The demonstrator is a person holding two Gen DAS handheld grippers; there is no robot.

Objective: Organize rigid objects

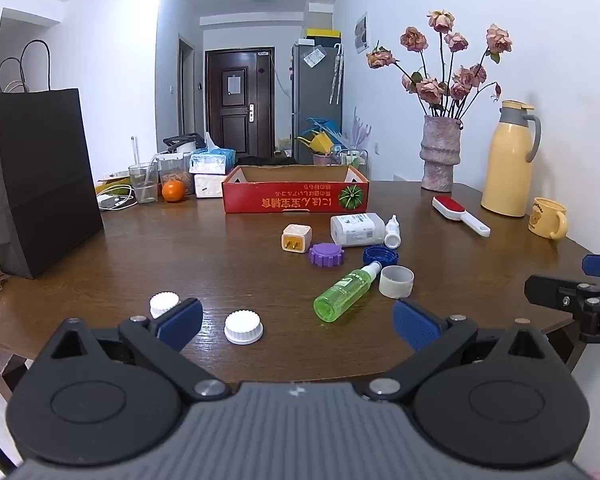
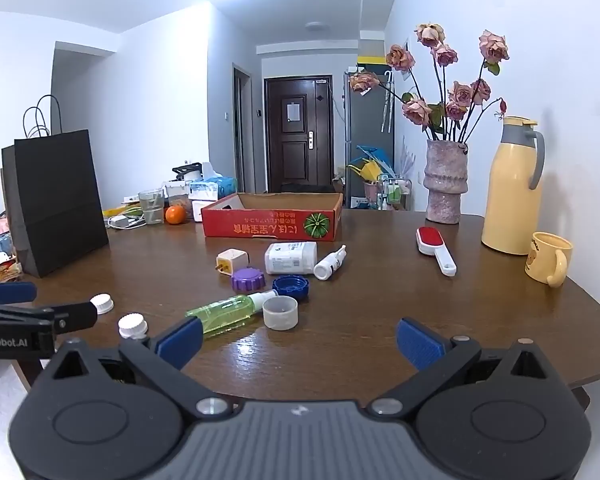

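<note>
At the left edge of the brown wooden table (image 1: pixel 100 260) we see a tall black paper bag (image 1: pixel 40 184) standing upright, and near the front edge two white ribbed screw caps (image 1: pixel 244 327) lie apart from each other, one partly hidden behind a blue pad of our left gripper (image 1: pixel 298 326), whose fingers are spread wide and hold nothing. Toward the far edge sits the open red cardboard box (image 1: pixel 296 198), and just in front of it lie a white plug adapter (image 1: pixel 296 238), a purple toothed lid (image 1: pixel 326 255), a white rectangular bottle (image 1: pixel 358 230), a small white dropper bottle (image 1: pixel 393 232) and a blue toothed cap (image 1: pixel 380 256). Nearer us a clear green spray bottle (image 2: pixel 228 314) lies on its side, its nozzle beside a grey open ring cap (image 2: pixel 280 312). Our right gripper (image 2: pixel 298 344) hovers over the front edge, fingers released and empty. Toward the right edge we see a red-and-white lint brush (image 2: pixel 436 250), a pink stone vase of dried roses (image 2: pixel 446 184), a tall yellow thermos jug (image 2: pixel 512 188) and a yellow mug (image 2: pixel 548 258).
</note>
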